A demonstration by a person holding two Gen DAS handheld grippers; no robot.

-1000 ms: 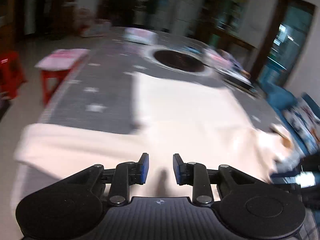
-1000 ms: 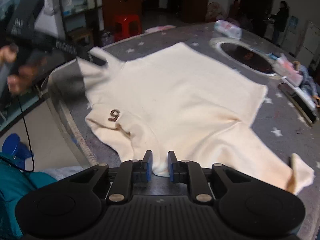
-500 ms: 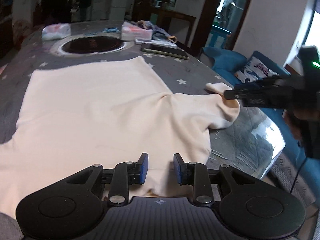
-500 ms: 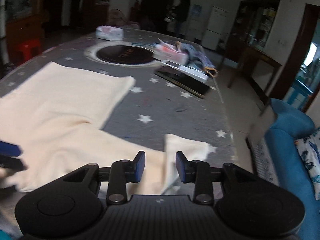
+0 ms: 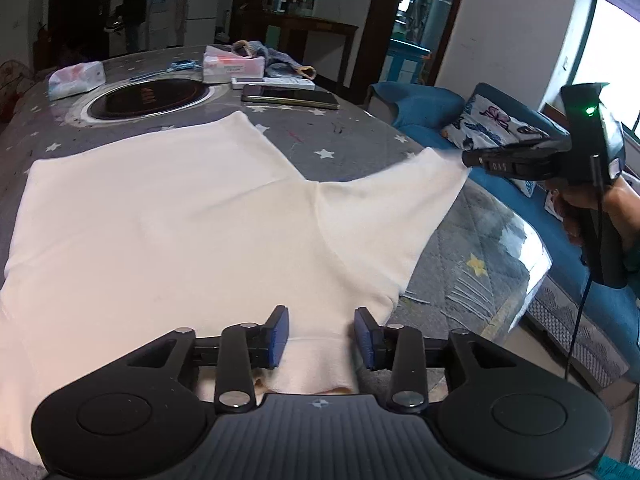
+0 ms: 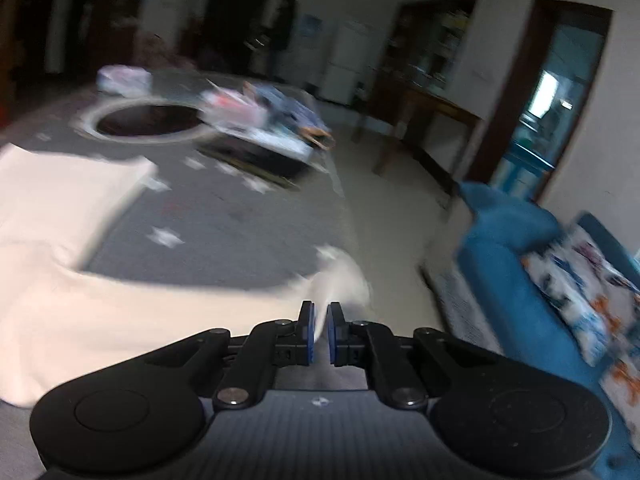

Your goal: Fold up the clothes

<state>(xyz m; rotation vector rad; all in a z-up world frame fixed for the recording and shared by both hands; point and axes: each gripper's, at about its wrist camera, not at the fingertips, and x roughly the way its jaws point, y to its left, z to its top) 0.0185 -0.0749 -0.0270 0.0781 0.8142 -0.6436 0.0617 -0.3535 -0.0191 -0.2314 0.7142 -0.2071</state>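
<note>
**Stretching a sleeve out to the side**

Lying flat on the grey star-printed tablecloth (image 5: 352, 140), the cream long-sleeved knit top (image 5: 168, 216) covers most of the near half of the table, its body spread smooth and its collar nearest the left wrist camera. The black two-finger left gripper (image 5: 321, 336) hangs over that collar with its blue-padded jaws spread apart, one on each side of the collar band, pinching nothing.

One sleeve (image 5: 384, 204) runs out toward the table's edge. Its cuff sits between the tips of the black right gripper (image 5: 466, 159), held in a hand at the right of the left wrist view. In the blurred right wrist view, the right gripper's (image 6: 320, 330) jaws are drawn nearly together on the cream cuff (image 6: 340, 280).

Farther back on the table are a round black inset cooktop (image 5: 148, 98), a dark smartphone (image 5: 290, 96), a white tissue pack (image 5: 76, 79) and a white box (image 5: 232, 65). A blue sofa with a patterned cushion (image 5: 492, 128) stands beyond the table.
</note>
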